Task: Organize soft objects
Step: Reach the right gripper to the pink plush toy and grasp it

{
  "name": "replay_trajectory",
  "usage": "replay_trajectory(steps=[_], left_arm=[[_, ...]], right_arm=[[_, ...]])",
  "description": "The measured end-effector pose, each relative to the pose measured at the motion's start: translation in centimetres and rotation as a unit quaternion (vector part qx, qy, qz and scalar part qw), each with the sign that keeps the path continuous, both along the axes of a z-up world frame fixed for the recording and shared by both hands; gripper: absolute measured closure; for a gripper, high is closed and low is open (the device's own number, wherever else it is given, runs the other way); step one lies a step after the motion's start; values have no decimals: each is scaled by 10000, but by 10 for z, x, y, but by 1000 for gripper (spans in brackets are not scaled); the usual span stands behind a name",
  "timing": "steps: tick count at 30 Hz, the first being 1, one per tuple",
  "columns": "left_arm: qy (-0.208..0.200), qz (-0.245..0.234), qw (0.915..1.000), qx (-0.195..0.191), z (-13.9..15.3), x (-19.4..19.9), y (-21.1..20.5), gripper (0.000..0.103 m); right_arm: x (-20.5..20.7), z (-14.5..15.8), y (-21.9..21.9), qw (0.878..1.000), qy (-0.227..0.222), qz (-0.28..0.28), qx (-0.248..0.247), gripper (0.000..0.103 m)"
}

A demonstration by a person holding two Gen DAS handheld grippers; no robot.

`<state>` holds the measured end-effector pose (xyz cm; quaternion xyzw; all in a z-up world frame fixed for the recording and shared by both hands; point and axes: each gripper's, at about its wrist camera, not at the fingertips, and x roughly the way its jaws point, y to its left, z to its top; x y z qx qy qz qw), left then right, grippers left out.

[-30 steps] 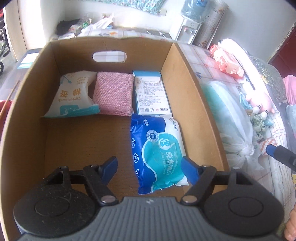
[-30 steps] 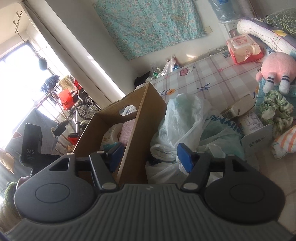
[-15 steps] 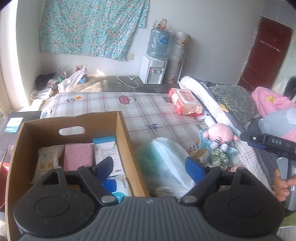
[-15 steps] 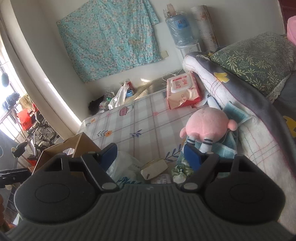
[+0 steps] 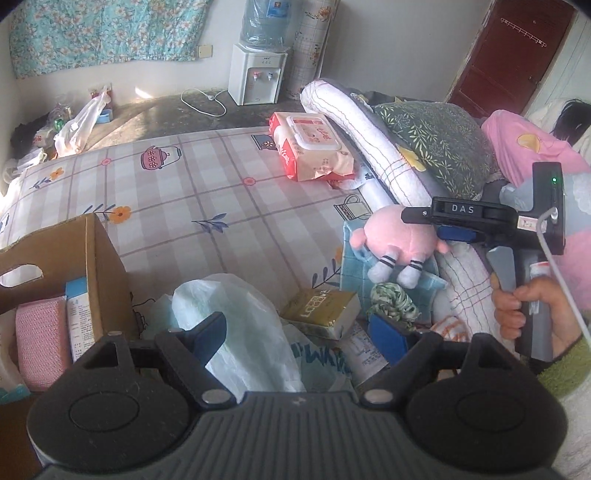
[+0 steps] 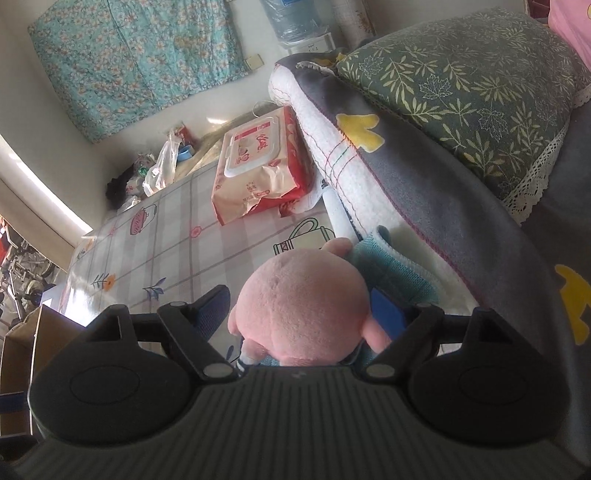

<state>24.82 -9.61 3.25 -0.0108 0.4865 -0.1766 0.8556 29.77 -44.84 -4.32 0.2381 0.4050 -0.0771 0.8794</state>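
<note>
Right gripper [image 6: 301,317] is seen spread wide around a pink plush toy [image 6: 303,308], its blue-padded fingers [image 6: 386,312] set on either side of the toy's round body; whether the pads press the plush cannot be told. From the left wrist view the same right gripper [image 5: 448,230] is shown held by a hand [image 5: 532,314] in a green cuff, just above the pink plush toy [image 5: 397,238], which lies on a teal cloth [image 5: 354,258] on the bed beside a rolled white-and-grey blanket [image 5: 369,129]. The left gripper [image 5: 301,334] is held open and empty above a pale plastic bag [image 5: 255,332]. A gold tissue pack [image 5: 321,308] and a green knitted scrunchie [image 5: 393,302] are seen near the plush toy's striped feet. A cardboard box [image 5: 99,266] stands at the left, with a pink sponge cloth [image 5: 40,343] and a blue-and-white carton [image 5: 79,314] inside it. A red pack of wet wipes [image 5: 314,146] is pictured farther up the checked bedsheet [image 5: 177,206], close to the blanket roll, and well apart from the box. A leaf-patterned pillow [image 6: 472,85] rests on the blanket at the right. A water dispenser [image 5: 258,66] stands against the far wall beside a hanging floral cloth [image 5: 103,33].
</note>
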Motion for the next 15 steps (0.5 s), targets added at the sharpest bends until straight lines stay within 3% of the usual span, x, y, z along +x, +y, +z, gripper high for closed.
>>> replay_trajectory(steps=[3,7,9,11,13,15], left_arm=[[105,33,9999,-4,-5,-1,0,17],[100,90,9999,-82,0,-10,6,17],[43,92,9999,-108,6,-18,8,17],[-46,66,9999,-136,13,-31,10,17],[-155,31,9997,-197,20,-46,11,17],[-266,42,9992,-289,25,-62,13,17]], right_arm=[[9,-13,0,9998,164,104,-99,19],[2,-12,7,9994,24,189,-295,29],[-3,-8,10,9991,-68,201,-372,37],[-12,2,13,9989,-202,206,-380,62],[-22,13,16,9984,-350,297,-337,77],[-34,27,21,9972,-480,356,-448,76]])
